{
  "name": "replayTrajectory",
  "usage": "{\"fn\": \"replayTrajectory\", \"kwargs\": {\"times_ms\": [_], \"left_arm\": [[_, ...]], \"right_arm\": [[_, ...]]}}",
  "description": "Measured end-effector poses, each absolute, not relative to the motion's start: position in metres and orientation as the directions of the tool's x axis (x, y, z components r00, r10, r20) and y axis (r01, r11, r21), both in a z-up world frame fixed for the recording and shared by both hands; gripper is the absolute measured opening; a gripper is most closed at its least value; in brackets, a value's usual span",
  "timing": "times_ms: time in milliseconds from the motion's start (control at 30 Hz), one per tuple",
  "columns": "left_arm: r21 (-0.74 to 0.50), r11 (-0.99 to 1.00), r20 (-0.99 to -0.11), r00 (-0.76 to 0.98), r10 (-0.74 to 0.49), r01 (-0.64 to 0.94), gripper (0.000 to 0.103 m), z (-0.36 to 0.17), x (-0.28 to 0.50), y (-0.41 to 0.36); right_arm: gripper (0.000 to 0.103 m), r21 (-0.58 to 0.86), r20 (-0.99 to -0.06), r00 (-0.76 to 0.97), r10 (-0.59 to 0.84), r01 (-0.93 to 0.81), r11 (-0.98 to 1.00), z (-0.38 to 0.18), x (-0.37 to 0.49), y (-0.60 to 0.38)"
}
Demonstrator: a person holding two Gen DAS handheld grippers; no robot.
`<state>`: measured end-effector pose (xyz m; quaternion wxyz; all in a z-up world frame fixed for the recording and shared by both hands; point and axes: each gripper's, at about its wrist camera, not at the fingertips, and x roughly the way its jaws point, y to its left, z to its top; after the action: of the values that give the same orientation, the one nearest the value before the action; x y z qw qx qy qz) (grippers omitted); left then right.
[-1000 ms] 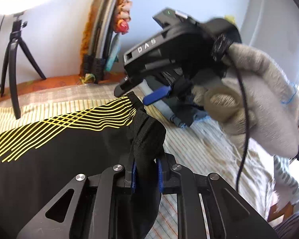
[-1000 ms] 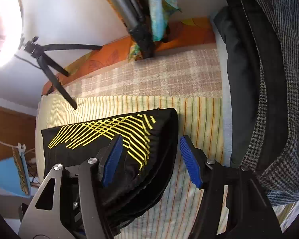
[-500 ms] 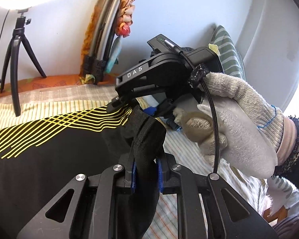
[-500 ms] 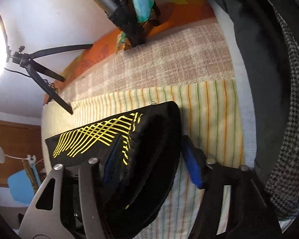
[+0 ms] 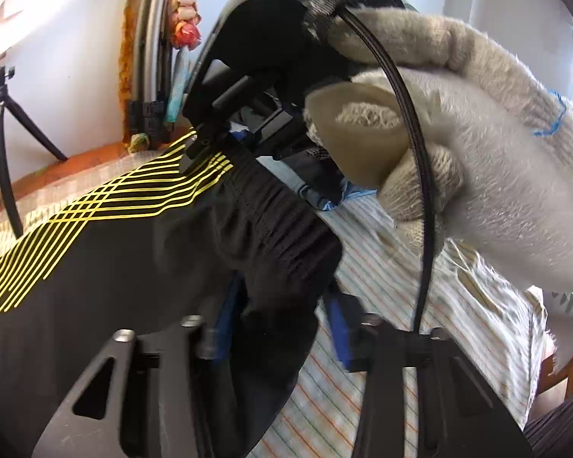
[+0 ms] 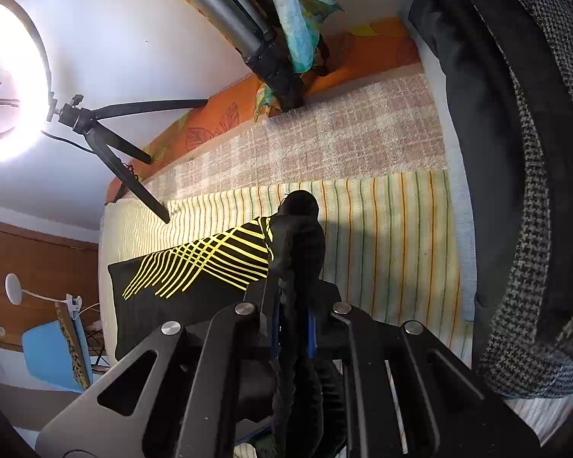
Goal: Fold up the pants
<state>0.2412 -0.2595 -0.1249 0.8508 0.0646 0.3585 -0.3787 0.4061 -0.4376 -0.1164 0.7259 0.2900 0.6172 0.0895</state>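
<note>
Closest in, the left gripper point(image 5: 282, 324) sits with its blue pads spread, the black waistband of the pants point(image 5: 133, 252) bunched loosely between them. Over on the other side, the right gripper point(image 6: 292, 328) is pressed tight on a gathered fold of that same waistband. The pants, black with yellow lines, stretch out across the striped sheet point(image 6: 393, 236) on the bed. The gloved right hand point(image 5: 477, 160) fills the left view. Farther back, a tripod point(image 6: 107, 141) carries a glowing ring light point(image 6: 7, 95) against the wall.
</note>
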Motion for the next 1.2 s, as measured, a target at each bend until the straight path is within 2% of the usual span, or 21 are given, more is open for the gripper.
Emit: {"fn": "replayTrajectory", "kwargs": {"times_ms": [100,333,467,833,1200], "left_arm": [[-0.166,0.703,-0.647,0.461,-0.607,0.692,0.017,-0.122,0.239,-0.255],[-0.263,0.702,-0.580,0.473,-0.663,0.662,0.014,-0.100,0.230,-0.211],[-0.279,0.719,-0.548,0.510,-0.663,0.636,0.011,-0.087,0.217,-0.183],[-0.357,0.762,-0.465,0.604,-0.647,0.541,0.009,-0.062,0.204,-0.117],[-0.460,0.781,-0.414,0.676,-0.610,0.423,0.009,-0.063,0.194,-0.039]], "right_arm": [[0.011,0.533,-0.844,0.221,0.489,0.230,0.815,-0.114,0.407,-0.437],[0.010,0.539,-0.836,0.242,0.492,0.193,0.820,-0.087,0.408,-0.424],[0.010,0.554,-0.821,0.267,0.505,0.160,0.817,-0.062,0.409,-0.408],[0.010,0.540,-0.812,0.281,0.511,0.029,0.841,-0.001,0.402,-0.312],[0.010,0.494,-0.841,0.237,0.487,-0.032,0.869,0.008,0.403,-0.220]]}}
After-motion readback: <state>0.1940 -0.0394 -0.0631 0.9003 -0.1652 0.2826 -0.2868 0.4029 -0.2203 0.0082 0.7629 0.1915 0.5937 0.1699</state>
